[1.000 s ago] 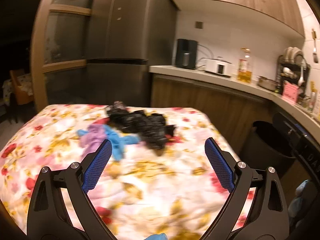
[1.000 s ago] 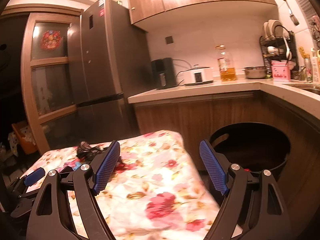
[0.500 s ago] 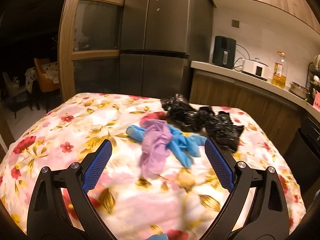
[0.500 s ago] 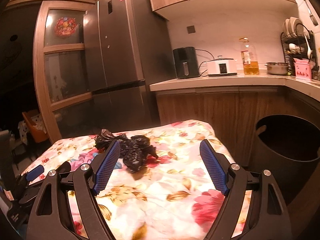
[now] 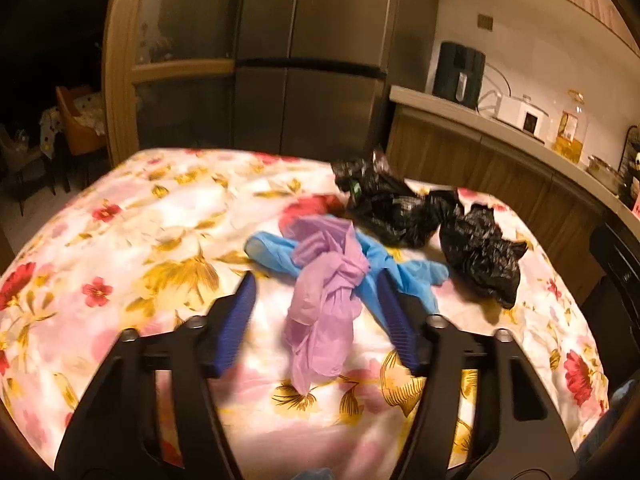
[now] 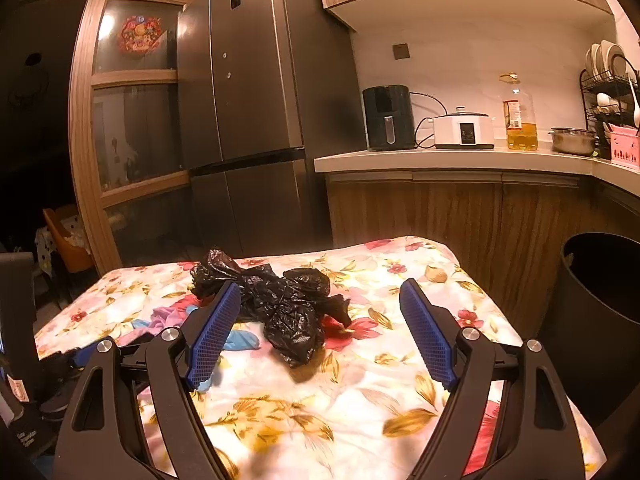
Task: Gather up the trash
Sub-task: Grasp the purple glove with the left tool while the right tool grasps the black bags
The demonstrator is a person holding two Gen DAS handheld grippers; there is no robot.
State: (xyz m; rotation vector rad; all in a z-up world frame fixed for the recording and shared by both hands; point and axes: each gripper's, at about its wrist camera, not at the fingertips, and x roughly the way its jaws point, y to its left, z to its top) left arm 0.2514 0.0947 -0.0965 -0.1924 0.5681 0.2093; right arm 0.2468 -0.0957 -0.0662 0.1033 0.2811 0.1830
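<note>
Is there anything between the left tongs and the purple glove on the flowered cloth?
Nothing visible stands in the way. The left tongs are closing with the purple glove already between the pads, not yet pressed. The blue glove lies under it and beside one pad, so it may be caught too.

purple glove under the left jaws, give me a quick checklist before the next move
1. Purple glove lies between the closing jaws of the left gripper: ok.
2. Pads pressing on the glove: not ok, a gap shows on both sides.
3. Only the purple glove in the bite: cannot tell, the blue glove is tangled under it and runs behind the right-hand pad.
4. Black bags outside the left jaws: ok.
5. Right gripper free and open: ok, nothing between its pads.
6. Black bin open to take trash: ok, beside the flowered cloth.
</note>
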